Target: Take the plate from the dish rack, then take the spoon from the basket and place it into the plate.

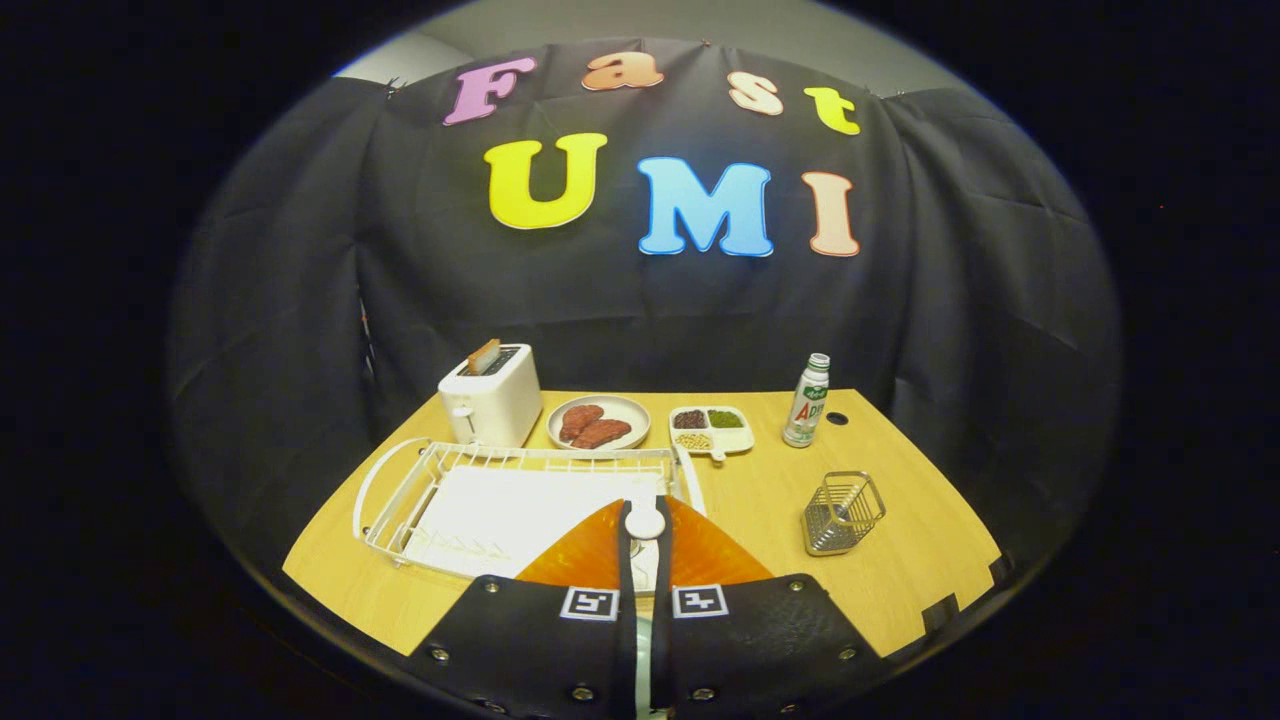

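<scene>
Both fingers of hand-held gripper (644, 540) clamped on spoon (645, 522), above orange plate (590, 555).

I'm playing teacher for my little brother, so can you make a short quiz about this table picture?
1. True or false: a brown toast slice sticks up from the white toaster.
2. What do the gripper fingers pinch? A) a white plastic spoon B) a plastic bottle C) a metal wire basket
3. Fill in: the see-through orange plate lies under the fingers, just in front of the white wire dish ____.
Key: 1 true; 2 A; 3 rack.
</scene>
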`<control>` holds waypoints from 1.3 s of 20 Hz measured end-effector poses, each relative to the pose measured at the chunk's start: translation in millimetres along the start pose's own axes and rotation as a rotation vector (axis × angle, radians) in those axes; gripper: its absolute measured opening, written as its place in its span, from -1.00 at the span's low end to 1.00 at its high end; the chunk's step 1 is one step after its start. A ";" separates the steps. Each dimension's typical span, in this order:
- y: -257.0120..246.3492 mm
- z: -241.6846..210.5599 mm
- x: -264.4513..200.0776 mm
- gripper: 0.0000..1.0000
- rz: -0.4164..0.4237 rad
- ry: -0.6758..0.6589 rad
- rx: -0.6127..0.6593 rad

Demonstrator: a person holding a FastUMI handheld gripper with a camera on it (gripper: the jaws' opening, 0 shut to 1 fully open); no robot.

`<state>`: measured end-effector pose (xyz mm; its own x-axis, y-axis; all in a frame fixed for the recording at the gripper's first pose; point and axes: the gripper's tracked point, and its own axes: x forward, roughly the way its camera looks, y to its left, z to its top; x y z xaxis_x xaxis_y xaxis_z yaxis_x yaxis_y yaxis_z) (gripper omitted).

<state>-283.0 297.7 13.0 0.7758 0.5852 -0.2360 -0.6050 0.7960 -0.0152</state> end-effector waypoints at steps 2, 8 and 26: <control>13.2 -15.0 -8.5 -0.89 0.031 0.027 -0.020; 42.8 -48.1 -27.5 -0.89 0.110 0.089 -0.068; 75.9 -121.7 -30.9 -0.85 0.274 0.287 -0.109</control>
<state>-374.7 321.3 -99.1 0.5113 0.6943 -0.5065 -0.8098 0.5866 -0.0133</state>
